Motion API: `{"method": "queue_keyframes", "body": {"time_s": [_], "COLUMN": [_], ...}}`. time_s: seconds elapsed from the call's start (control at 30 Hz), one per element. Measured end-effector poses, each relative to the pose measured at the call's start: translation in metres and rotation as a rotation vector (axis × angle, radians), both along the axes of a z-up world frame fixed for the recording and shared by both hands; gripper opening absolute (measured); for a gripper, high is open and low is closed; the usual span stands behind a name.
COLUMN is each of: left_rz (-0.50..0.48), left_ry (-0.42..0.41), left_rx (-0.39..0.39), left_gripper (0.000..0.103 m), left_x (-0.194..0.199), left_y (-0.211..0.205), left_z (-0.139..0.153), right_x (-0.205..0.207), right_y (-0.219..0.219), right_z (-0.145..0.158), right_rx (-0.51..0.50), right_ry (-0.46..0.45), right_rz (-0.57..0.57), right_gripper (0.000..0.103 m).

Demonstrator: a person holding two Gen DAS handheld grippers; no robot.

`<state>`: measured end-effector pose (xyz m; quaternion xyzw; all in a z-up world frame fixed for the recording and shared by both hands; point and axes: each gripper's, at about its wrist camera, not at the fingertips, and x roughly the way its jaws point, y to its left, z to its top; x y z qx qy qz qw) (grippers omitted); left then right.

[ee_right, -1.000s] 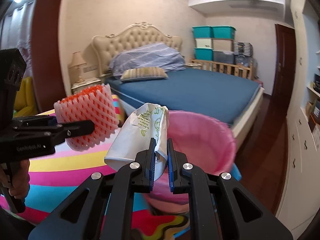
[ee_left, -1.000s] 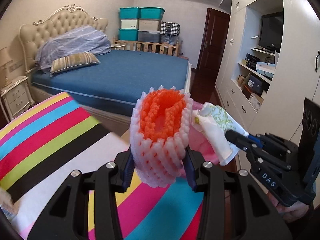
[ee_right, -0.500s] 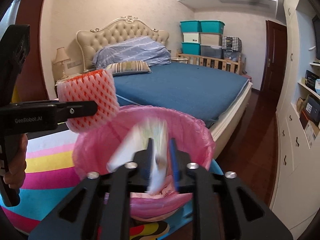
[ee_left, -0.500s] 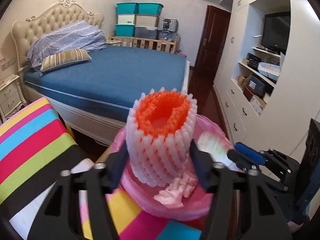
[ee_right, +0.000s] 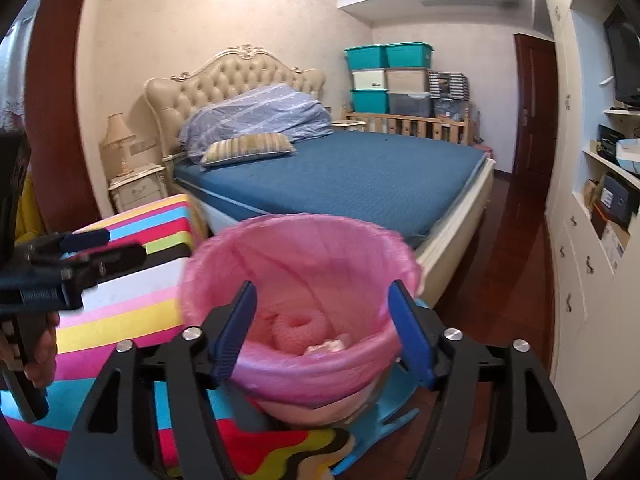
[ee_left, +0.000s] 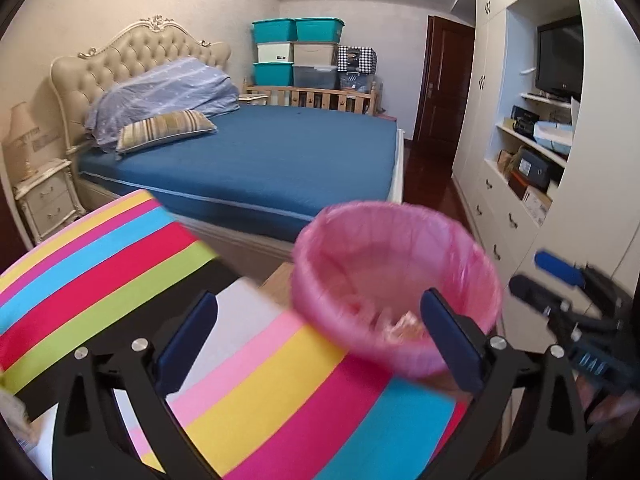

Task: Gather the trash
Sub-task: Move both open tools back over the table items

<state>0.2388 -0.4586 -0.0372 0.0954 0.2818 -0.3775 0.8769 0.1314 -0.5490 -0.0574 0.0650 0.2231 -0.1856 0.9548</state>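
A bin lined with a pink bag [ee_left: 396,280] [ee_right: 300,280] stands beside a table with a striped cloth [ee_left: 120,280]. The orange and white foam fruit net [ee_right: 298,330] and a crumpled paper wrapper [ee_right: 328,346] lie inside the bin. My left gripper [ee_left: 316,332] is open and empty, above the cloth's edge, left of the bin. My right gripper [ee_right: 322,334] is open and empty, just above the bin's near rim. Each gripper shows in the other's view, the left [ee_right: 100,252] and the right [ee_left: 552,280].
A blue bed [ee_left: 260,160] lies beyond the bin. White cabinets with shelves and a TV [ee_left: 532,140] line the right wall. A nightstand [ee_left: 44,200] stands at the left. A blue dustpan-like piece [ee_right: 384,408] lies under the bin on dark wood floor.
Both grippers opened. The foam net left my left gripper and the paper wrapper left my right gripper; both now lie in the bin. The left gripper drew back to the left.
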Motion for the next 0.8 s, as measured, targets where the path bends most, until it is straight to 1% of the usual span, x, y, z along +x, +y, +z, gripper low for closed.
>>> {"method": "queue_keyframes", "body": {"time_s": [0.03, 0.13, 0.2, 0.33, 0.5, 0.53, 0.57, 0.63, 0.67, 0.73, 0.77, 0.8], "left_rz": [0.007, 0.037, 0.069, 0.138, 0.281, 0.300, 0.340, 0.391, 0.440, 0.510, 0.564, 0.590], "left_ry": [-0.007, -0.025, -0.024, -0.008, -0.056, -0.057, -0.057, -0.059, -0.055, -0.051, -0.044, -0.039], "left_rx": [0.011, 0.045, 0.053, 0.067, 0.115, 0.114, 0.116, 0.111, 0.115, 0.128, 0.132, 0.135], "left_gripper": [0.098, 0.098, 0.098, 0.098, 0.098, 0.098, 0.098, 0.098, 0.098, 0.098, 0.098, 0.098], "left_x": [-0.004, -0.016, -0.023, -0.034, -0.060, -0.064, -0.071, -0.080, -0.085, -0.091, -0.095, -0.097], "left_y": [0.011, 0.049, 0.083, 0.147, 0.245, 0.259, 0.285, 0.319, 0.345, 0.373, 0.399, 0.412], "left_z": [-0.002, -0.009, -0.014, -0.019, -0.020, -0.019, -0.019, -0.020, -0.021, -0.020, -0.021, -0.021], "right_x": [-0.001, 0.004, 0.010, 0.030, 0.055, 0.060, 0.063, 0.070, 0.072, 0.079, 0.083, 0.083], "right_y": [0.008, 0.037, 0.056, 0.102, 0.165, 0.181, 0.194, 0.227, 0.241, 0.272, 0.287, 0.298], "right_z": [0.002, 0.004, 0.003, -0.005, -0.009, -0.010, -0.011, -0.014, -0.016, -0.016, -0.016, -0.018], "right_rx": [-0.001, -0.001, 0.004, 0.004, 0.020, 0.015, 0.012, 0.001, -0.004, -0.021, -0.032, -0.037], "right_ry": [-0.004, -0.005, 0.000, 0.041, 0.080, 0.088, 0.095, 0.114, 0.123, 0.138, 0.146, 0.154], "right_rz": [0.011, 0.060, 0.103, 0.204, 0.343, 0.379, 0.409, 0.480, 0.508, 0.573, 0.604, 0.621], "right_gripper": [0.075, 0.079, 0.081, 0.082, 0.082, 0.082, 0.082, 0.082, 0.082, 0.082, 0.082, 0.082]}}
